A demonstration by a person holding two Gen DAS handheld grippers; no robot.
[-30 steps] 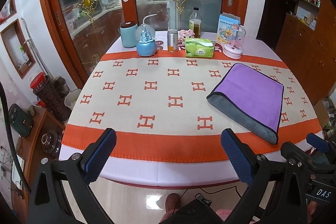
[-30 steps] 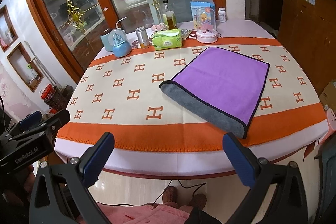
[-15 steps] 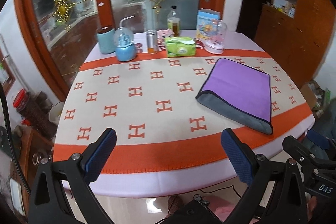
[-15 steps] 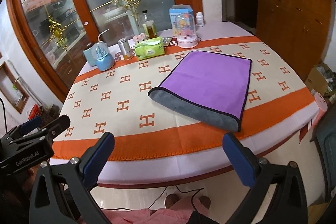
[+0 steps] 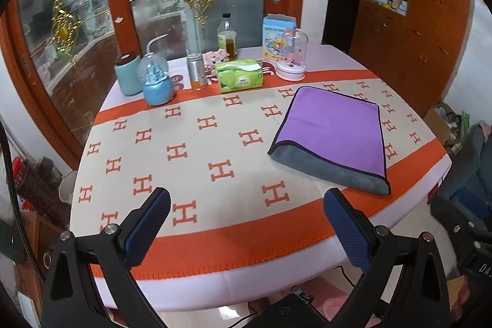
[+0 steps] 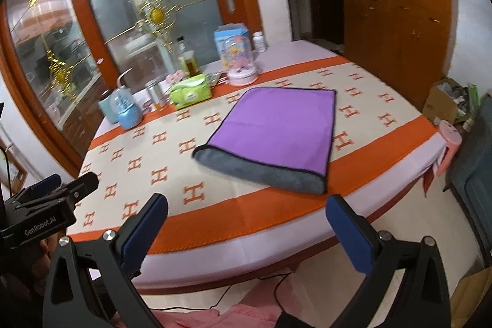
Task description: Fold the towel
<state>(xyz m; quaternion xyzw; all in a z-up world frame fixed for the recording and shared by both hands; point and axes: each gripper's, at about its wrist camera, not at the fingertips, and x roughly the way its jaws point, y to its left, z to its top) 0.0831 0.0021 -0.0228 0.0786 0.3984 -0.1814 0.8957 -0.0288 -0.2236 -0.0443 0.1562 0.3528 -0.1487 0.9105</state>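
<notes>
Left wrist view, both tools [image 5: 246, 223] [image 6: 246, 223] spread wide, folded towel [image 5: 335, 125], bottle [image 5: 227, 36] holding amber liquid.

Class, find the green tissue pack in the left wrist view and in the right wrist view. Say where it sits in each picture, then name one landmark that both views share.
Left wrist view: the green tissue pack lies just above centre, at the table's far side.
Right wrist view: the green tissue pack lies left of centre, upper half.
Shared landmark: the purple towel, nearer the camera and to the pack's right in both.
</notes>
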